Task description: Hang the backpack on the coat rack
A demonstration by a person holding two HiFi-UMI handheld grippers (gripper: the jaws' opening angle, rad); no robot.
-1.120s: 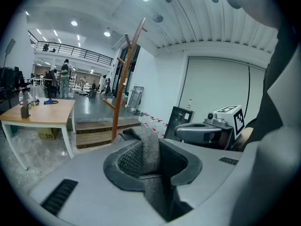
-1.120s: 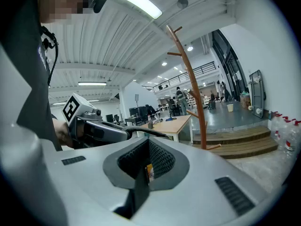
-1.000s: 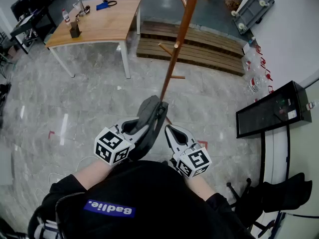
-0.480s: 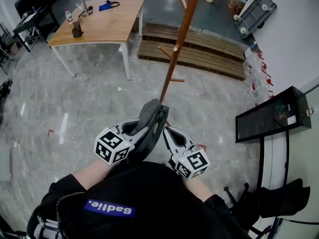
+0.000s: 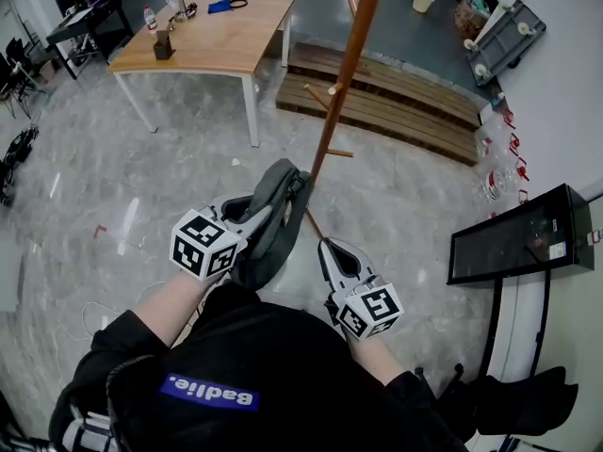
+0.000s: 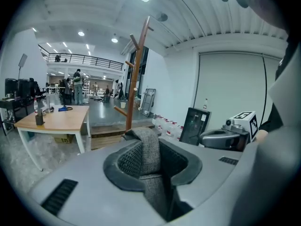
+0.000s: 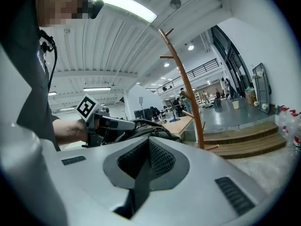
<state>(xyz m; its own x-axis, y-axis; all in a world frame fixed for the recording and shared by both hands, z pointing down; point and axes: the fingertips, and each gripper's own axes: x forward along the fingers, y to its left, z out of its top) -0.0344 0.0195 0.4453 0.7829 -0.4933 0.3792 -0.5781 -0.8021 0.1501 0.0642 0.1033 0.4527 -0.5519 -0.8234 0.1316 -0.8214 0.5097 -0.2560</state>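
Observation:
The grey backpack (image 5: 271, 222) hangs in front of me, just short of the foot of the brown wooden coat rack (image 5: 345, 73). My left gripper (image 5: 252, 217) is shut on its grey woven top handle (image 6: 146, 161), which fills the gap between the jaws. My right gripper (image 5: 327, 249) is beside the bag on its right. It is shut on a thin dark strap (image 7: 140, 182) that runs between its jaws. In the right gripper view the backpack (image 7: 151, 130) and the left gripper (image 7: 111, 123) show just ahead. The rack's pegs (image 6: 133, 44) stand higher up.
A wooden table (image 5: 217, 40) with small items stands far left. A low wooden platform (image 5: 396, 102) lies behind the rack. A black cabinet (image 5: 518, 238) and water bottles (image 5: 495, 158) line the right wall. People stand far off in the hall (image 6: 75, 81).
The left gripper and the backpack have moved up the picture toward the rack. The right gripper has dropped slightly back and lower. Both grips stay the same.

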